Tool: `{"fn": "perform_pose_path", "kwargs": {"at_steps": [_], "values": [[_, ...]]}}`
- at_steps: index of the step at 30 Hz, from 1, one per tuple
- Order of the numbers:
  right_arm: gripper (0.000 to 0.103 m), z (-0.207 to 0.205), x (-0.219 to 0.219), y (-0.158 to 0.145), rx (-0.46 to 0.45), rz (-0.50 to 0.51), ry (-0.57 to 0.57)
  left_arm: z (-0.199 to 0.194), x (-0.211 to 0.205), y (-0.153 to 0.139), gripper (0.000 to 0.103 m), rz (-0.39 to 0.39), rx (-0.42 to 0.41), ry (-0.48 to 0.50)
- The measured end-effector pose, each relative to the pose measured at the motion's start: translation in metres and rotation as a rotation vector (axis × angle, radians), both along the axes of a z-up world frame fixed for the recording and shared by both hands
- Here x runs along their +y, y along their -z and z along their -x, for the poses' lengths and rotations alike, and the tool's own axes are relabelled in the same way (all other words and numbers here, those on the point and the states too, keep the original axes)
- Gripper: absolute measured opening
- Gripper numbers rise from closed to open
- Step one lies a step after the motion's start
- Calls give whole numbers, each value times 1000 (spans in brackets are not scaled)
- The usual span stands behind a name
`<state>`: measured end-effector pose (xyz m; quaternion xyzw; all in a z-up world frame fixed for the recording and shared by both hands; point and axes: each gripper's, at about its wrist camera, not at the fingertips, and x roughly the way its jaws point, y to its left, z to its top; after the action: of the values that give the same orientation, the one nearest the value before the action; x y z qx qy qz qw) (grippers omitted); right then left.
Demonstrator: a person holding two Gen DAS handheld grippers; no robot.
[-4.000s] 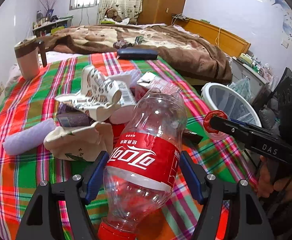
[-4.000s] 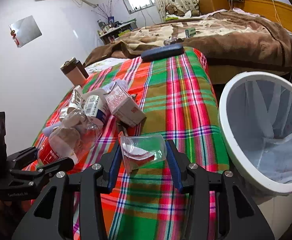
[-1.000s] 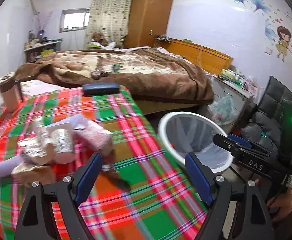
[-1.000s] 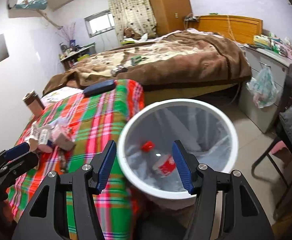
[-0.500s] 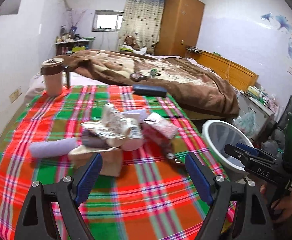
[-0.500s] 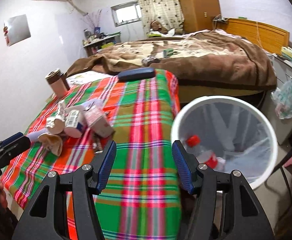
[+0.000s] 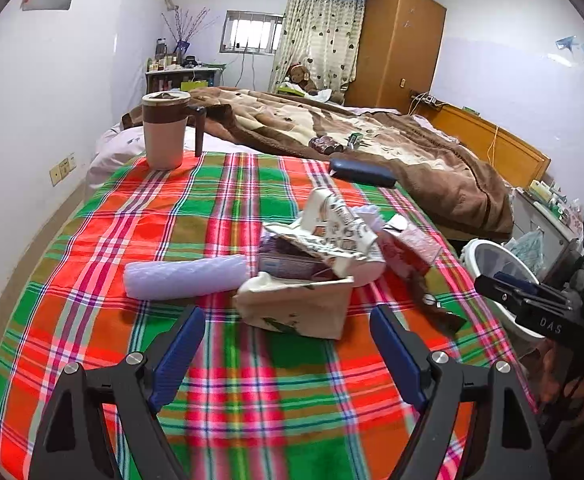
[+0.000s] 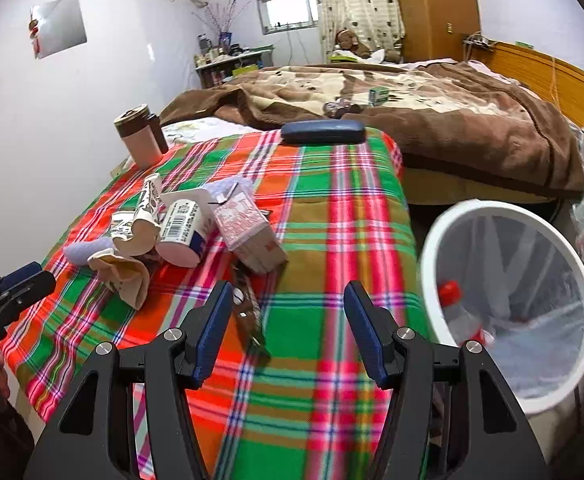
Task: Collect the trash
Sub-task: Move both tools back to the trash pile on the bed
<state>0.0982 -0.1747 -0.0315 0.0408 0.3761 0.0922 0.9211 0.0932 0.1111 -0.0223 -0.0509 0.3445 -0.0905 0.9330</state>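
Jaws: both pairs apart, empty | trash pile [image 7: 315,256] beyond left gripper [image 7: 288,344] | right gripper [image 8: 288,320] right of pile

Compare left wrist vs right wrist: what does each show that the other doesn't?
Left wrist only: the lavender roll in full, and the right gripper from the side.
Right wrist only: inside the white bin, where a red-capped bottle lies, and the barcoded cup.
Both: plaid cloth, trash pile, pink mug, dark blue case, brown blanket. Both sets of fingers are open and empty.
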Motion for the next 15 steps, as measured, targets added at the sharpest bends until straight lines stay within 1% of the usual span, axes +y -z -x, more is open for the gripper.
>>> {"fn": "perform_pose_path", "kwargs": {"at_steps": [3,5,10,15], "values": [[59,-9,7,2,9,10,-23,-7,2,6,84,-10,8,30],[59,-15,12,2,11,21,-39,-12,3,8,84,-24,11,36],[59,-29,24,0,1,45,-81,-30,6,15,84,-32,38,57],[59,-39,38,0,-2,105,-127,-45,5,22,84,-40,63,92]]}}
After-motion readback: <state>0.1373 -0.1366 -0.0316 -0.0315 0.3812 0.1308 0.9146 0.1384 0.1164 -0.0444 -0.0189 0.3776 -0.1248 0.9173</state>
